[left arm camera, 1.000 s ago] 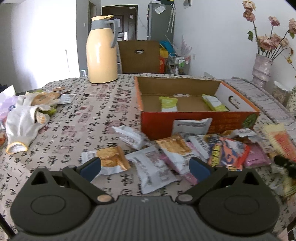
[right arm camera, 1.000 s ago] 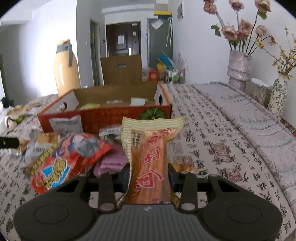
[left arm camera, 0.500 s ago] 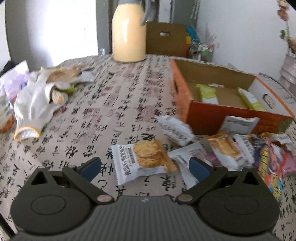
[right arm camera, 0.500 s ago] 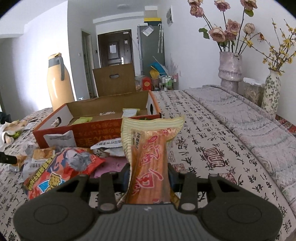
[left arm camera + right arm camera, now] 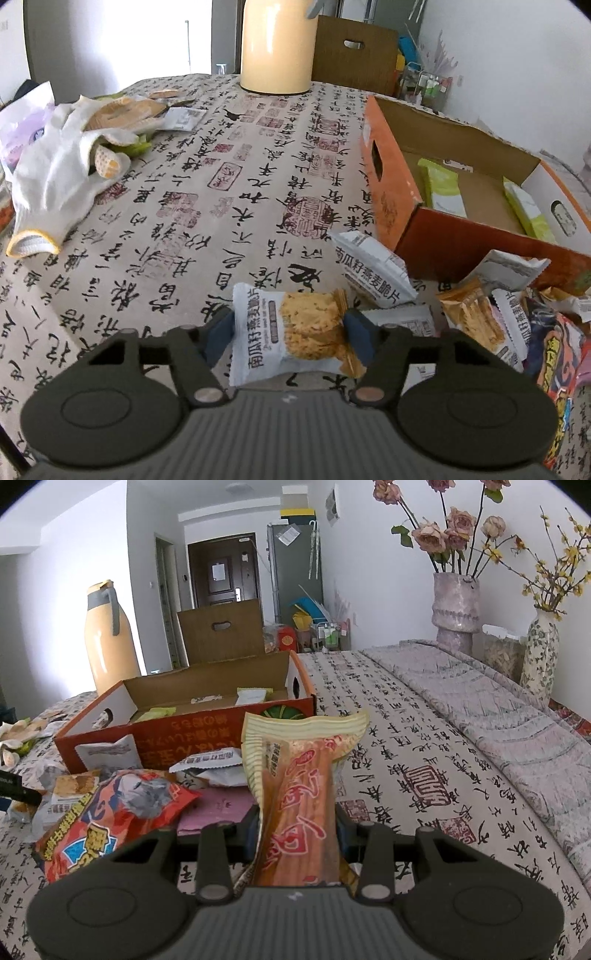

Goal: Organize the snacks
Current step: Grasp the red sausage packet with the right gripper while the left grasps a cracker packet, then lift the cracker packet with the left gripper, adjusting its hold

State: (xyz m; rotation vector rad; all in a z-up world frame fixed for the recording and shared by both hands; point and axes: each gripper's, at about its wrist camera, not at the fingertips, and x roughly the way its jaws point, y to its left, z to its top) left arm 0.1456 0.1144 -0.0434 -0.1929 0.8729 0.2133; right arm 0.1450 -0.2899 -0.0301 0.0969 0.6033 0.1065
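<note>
In the left wrist view a white oat-crisp packet [image 5: 295,328] lies on the calligraphy tablecloth, left of the snack pile. My left gripper [image 5: 288,332] is closing on it, and its blue pads [image 5: 221,332] touch the packet's two ends. An orange cardboard box [image 5: 391,192] at the right holds two green packets [image 5: 443,188]. In the right wrist view my right gripper [image 5: 295,830] is shut on a long orange-red snack packet [image 5: 303,775], held upright in front of the box [image 5: 207,738]. A red bag [image 5: 107,819] lies at its left.
Several loose packets [image 5: 472,314] lie against the box front. A yellow thermos [image 5: 277,48] stands at the table's far side, with white gloves [image 5: 55,173] at the left. Flower vases [image 5: 456,609] and a folded grey cloth [image 5: 498,709] occupy the right side.
My left gripper moved left and down over the oat-crisp packet, and its jaws came in from wide open onto it. The right gripper kept its hold on the long packet and stayed put.
</note>
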